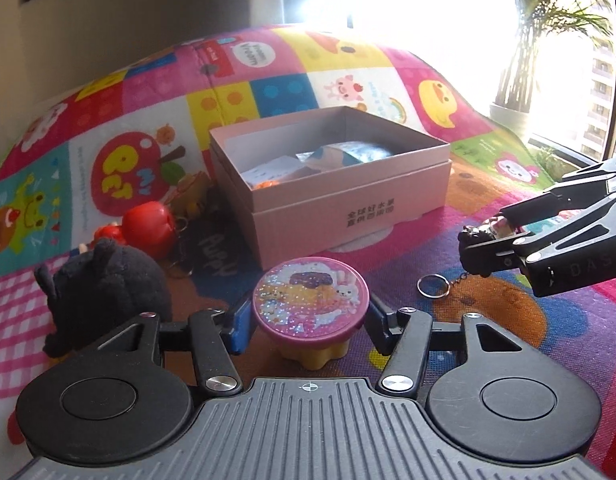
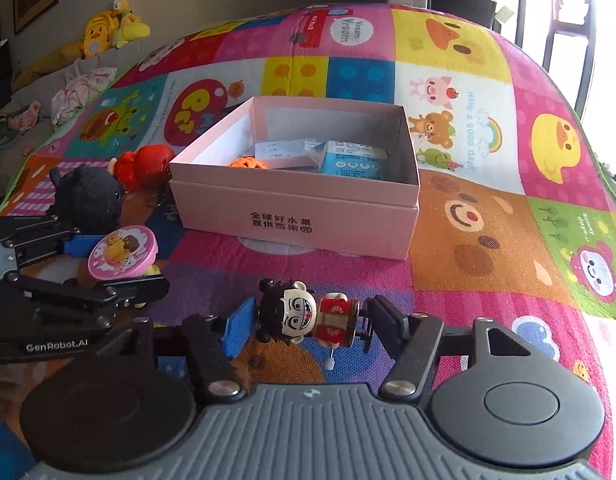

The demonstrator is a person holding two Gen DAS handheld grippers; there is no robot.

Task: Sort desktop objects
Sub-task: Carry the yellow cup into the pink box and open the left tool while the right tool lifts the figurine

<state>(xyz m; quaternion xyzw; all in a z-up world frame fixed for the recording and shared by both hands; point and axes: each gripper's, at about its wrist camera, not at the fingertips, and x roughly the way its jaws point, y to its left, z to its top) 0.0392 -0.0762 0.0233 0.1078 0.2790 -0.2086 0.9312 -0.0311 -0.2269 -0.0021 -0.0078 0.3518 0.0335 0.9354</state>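
A pink open box (image 1: 347, 208) (image 2: 300, 208) sits mid-mat and holds a blue packet (image 2: 351, 160), white cards and an orange ball (image 2: 248, 163). My left gripper (image 1: 308, 320) (image 2: 120, 268) is shut on a round toy with a glittery pink lid (image 1: 309, 298) (image 2: 122, 254) and a yellow base, just in front of the box. My right gripper (image 2: 309, 320) (image 1: 495, 236) is shut on a small figure keychain (image 2: 304, 316) with a black-haired head and red body; its ring (image 1: 432, 286) hangs down on a chain.
A black plush (image 1: 104, 288) (image 2: 88, 196) and a red apple toy (image 1: 148, 226) (image 2: 148, 166) lie left of the box with other keychains. The colourful cartoon play mat (image 2: 487, 240) covers the surface. Plush toys (image 2: 104, 30) lie far left. A window is at the right.
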